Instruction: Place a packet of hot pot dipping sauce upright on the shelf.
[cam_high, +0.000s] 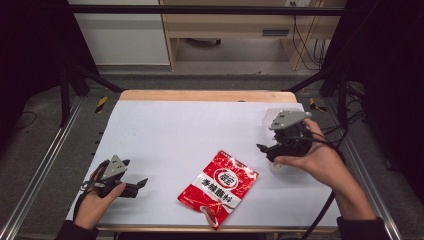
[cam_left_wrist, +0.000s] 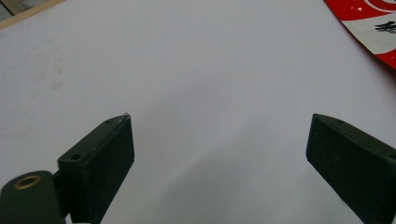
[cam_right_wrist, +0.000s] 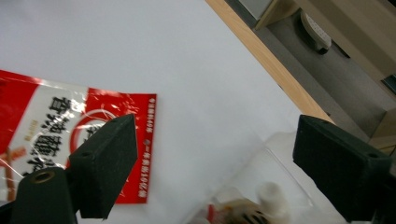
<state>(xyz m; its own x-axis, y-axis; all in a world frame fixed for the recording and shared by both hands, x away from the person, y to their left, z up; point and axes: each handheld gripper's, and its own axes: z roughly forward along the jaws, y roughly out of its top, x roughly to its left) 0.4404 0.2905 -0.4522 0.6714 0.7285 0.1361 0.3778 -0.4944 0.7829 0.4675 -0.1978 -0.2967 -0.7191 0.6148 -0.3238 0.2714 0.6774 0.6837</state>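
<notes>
My right gripper (cam_right_wrist: 215, 154) has its jaws spread wide with nothing pinched between them. In the right gripper view they rise from the bottom corners, and between them, at the bottom centre of the frame, sits a clear plastic container (cam_right_wrist: 254, 205) with a white cap, blurred and too close for me to tell more. Behind the left jaw lies the red packet (cam_right_wrist: 56, 135), flat on the white sheet (cam_right_wrist: 196, 65), its near edge just left of the gap. The wooden table edge (cam_right_wrist: 266, 60) runs diagonally across the upper right.

In the high view I see that gripper (cam_high: 267, 149) at the right of the frame, the hand wrapped round its body, grey plate on top, jaws pointing left toward the packet (cam_high: 218, 187) but apart from it.

My left gripper (cam_left_wrist: 219, 140) also stands wide and empty. Its own view has bare sheet (cam_left_wrist: 196, 70) between the jaws, and a corner of the packet (cam_left_wrist: 373, 28) at the upper right, well clear of the pads.

In the high view the left gripper (cam_high: 142, 182) rests at the lower left, jaws pointing right toward the packet, which lies at the lower centre, tilted, one corner past the sheet's near edge.
</notes>
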